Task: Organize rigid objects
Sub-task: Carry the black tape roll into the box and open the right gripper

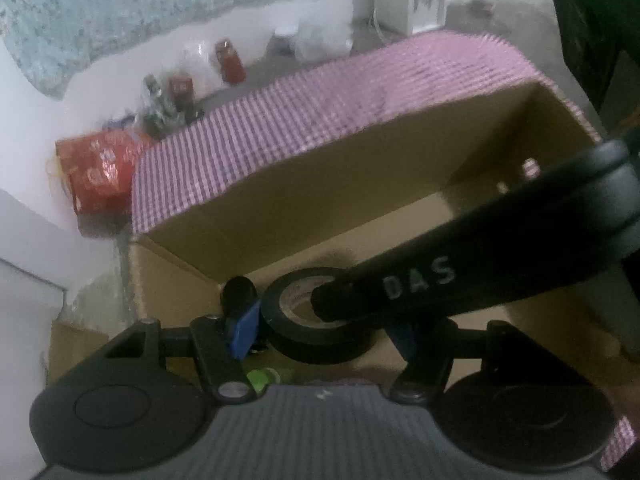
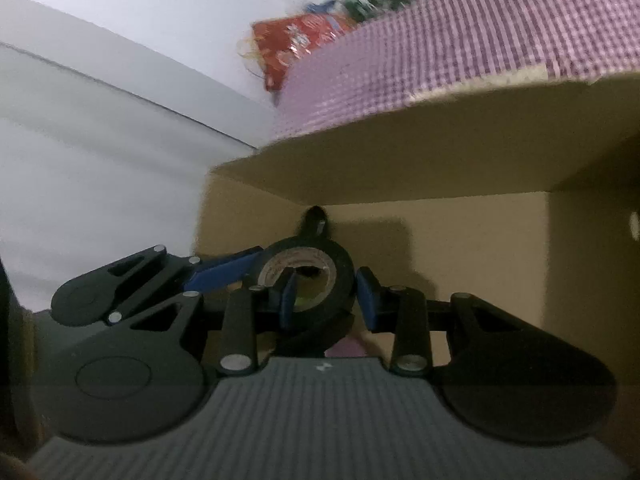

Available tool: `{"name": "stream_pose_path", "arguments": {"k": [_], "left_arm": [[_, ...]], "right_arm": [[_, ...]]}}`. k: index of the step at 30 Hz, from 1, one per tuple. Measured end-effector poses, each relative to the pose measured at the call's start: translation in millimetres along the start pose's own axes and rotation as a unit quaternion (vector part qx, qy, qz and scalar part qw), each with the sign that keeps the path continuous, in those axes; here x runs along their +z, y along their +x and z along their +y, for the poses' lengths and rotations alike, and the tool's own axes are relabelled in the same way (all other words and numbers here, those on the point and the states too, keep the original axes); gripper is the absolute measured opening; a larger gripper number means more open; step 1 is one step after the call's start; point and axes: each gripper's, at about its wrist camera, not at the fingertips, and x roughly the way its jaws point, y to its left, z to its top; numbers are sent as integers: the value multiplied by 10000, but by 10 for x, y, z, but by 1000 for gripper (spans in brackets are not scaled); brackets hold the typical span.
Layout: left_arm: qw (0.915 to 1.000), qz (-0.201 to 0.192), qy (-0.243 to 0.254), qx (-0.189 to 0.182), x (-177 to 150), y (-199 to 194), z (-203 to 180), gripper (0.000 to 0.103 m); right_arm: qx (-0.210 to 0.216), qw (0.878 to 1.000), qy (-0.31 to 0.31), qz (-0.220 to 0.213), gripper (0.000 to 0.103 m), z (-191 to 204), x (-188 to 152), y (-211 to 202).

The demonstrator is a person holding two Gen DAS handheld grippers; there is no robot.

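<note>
- Jaws of the left gripper (image 1: 320,330) stand apart around a black tape roll (image 1: 320,320); its left blue pad (image 1: 243,330) sits just beside the roll's outer wall, and whether it presses cannot be told through the blur.
- Further right in the left wrist view, a black arm of the right gripper, lettered "DAS", slants down across that jaw gap with its tip at the roll's core.
- Behind, a cardboard box (image 1: 320,184) lies open toward the camera, a pink checked cloth (image 1: 320,120) draped over its top, a red bag (image 1: 100,172) at its left.
- From the right wrist, the right gripper (image 2: 326,296) straddles the wall of the roll (image 2: 308,276): one blue finger (image 2: 287,294) inside the core, the other just outside the rim. Firm clamping cannot be told.
- The roll sits at the mouth of the box (image 2: 440,232), low against its floor.
</note>
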Motion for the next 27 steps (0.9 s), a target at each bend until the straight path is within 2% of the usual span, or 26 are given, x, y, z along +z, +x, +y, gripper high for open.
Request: {"name": "stream_pose_path", "arguments": {"k": [8,13,19,27], "left_arm": [[9990,425,-46,125,103,321,50,68],[9982,538,21,265,155,441,91,69],[9992,341,-61,187,148,278,119,73],[9996,-222,-173,36,28,-278,121,80]], "right_arm": [[-169,9995,154,197,33,-66,110,277],[-65,9992,348,200,34,-140,152,333],[14,9991,430,38,34,-188,180,251],[658,9942,565,-635,36,-122,9,-441]]}}
